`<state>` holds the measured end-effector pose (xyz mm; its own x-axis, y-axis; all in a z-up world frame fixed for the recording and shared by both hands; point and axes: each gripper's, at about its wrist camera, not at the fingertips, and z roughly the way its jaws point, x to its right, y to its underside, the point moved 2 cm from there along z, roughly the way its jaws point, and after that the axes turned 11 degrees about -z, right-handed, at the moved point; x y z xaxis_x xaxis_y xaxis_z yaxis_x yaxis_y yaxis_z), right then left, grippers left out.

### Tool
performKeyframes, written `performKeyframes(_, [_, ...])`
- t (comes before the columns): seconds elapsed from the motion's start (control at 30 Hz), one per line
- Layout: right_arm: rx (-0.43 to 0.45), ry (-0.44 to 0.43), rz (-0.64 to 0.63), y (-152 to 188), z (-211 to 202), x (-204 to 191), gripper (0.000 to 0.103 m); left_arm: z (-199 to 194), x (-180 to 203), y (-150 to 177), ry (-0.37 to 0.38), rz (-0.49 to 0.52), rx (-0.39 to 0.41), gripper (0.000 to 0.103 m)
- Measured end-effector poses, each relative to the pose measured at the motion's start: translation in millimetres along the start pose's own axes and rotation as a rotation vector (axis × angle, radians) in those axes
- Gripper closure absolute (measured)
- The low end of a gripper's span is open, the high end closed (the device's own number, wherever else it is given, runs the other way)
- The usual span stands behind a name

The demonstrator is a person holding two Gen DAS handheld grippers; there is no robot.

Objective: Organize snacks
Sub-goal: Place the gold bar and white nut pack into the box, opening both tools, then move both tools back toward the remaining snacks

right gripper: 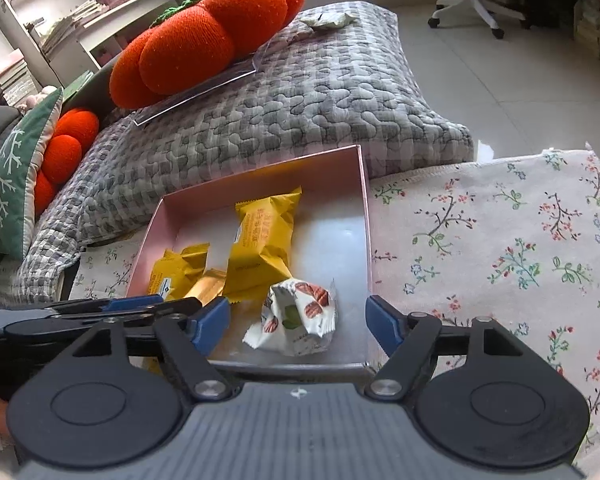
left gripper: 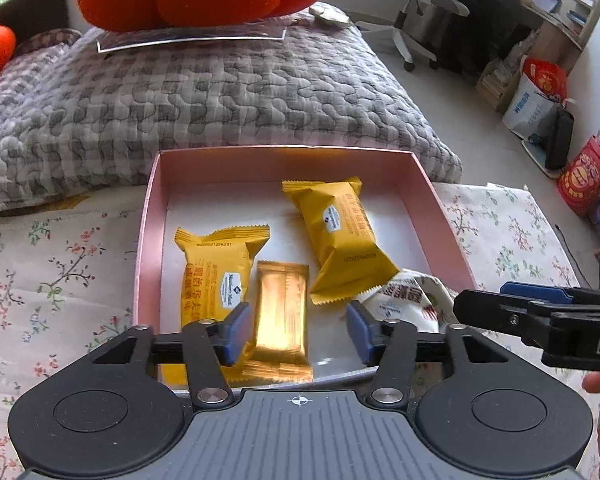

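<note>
A pink box [left gripper: 150,216] [right gripper: 366,208] sits on a floral cloth. Inside lie two yellow snack packs [left gripper: 216,276] [left gripper: 340,232], a gold bar pack [left gripper: 282,312] and a white nut-print pack [left gripper: 408,300] [right gripper: 296,316]. My left gripper [left gripper: 298,332] is open over the box's near edge, its blue pads either side of the gold bar without touching it. My right gripper [right gripper: 298,322] is open, its pads either side of the white pack, apart from it. The right gripper's fingers also show in the left wrist view [left gripper: 540,312], and the left gripper's in the right wrist view [right gripper: 100,312].
A grey quilted cushion [left gripper: 200,100] lies behind the box, with orange pumpkin pillows [right gripper: 208,36] and a clear sheet [left gripper: 188,38] on it. The floral cloth [right gripper: 500,248] spreads to the right. An office chair [left gripper: 432,4], bags [left gripper: 540,96] and shelves [right gripper: 60,12] stand beyond.
</note>
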<state>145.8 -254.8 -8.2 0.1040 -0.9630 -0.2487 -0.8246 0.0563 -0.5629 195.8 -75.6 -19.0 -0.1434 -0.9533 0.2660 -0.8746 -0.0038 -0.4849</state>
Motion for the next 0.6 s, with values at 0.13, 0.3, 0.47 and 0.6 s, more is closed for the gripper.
performKeyframes(0.13, [-0.009,-0.001,0.006,6,-6,0,0.027,-15,2,7,-0.004,0.025,0.004,0.035])
performKeyframes(0.3, [-0.017,-0.002,0.016,13,-17,-1,0.022,-31,1,21,-0.013,0.036,-0.004,0.027])
performKeyframes(0.47, [-0.03,-0.004,0.023,24,-28,-4,0.018,-47,-1,38,-0.019,0.041,-0.01,0.019])
performKeyframes(0.6, [-0.045,-0.008,0.022,35,-35,-10,0.015,-58,-2,52,-0.026,0.049,-0.018,0.013])
